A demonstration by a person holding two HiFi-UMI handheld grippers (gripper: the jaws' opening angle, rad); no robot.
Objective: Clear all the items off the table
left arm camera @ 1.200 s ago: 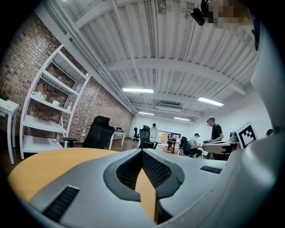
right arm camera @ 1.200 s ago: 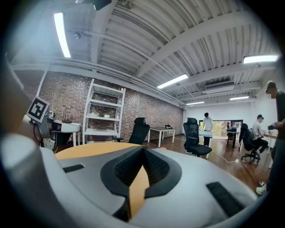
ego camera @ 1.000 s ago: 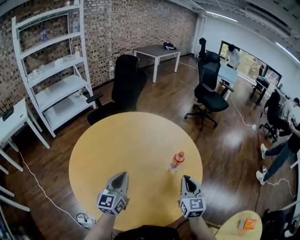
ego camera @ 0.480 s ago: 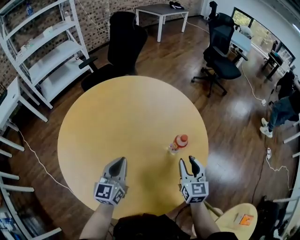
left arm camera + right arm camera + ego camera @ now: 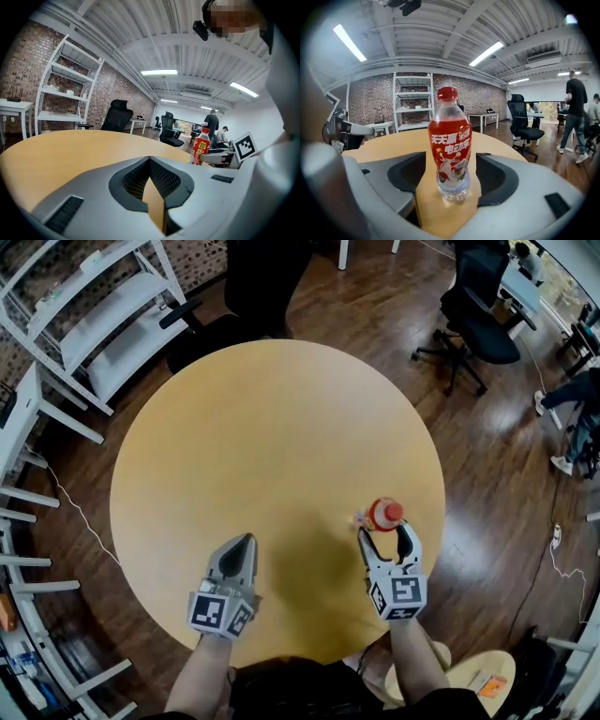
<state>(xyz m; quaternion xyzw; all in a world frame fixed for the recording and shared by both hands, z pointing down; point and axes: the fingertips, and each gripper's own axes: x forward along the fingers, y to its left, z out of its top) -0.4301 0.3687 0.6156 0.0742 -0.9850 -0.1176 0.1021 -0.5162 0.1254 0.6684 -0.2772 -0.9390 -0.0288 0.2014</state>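
One bottle [image 5: 384, 514] is bracketed, ungripped, by the right gripper's [image 5: 386, 538] just-opened jaws (left gripper [image 5: 241, 547] clenched, empty); closure is required next.

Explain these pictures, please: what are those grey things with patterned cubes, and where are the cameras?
No robot: a person holds two grippers, each with two jaws and a marker cube. The head view looks down from the person's head; the left gripper view and right gripper view come from cameras riding on each gripper. On the round yellow table stands one red bottle, upright. The right gripper has just been opening its jaws, which flank the bottle without pressing it. The left gripper is shut, empty. Nothing is held.
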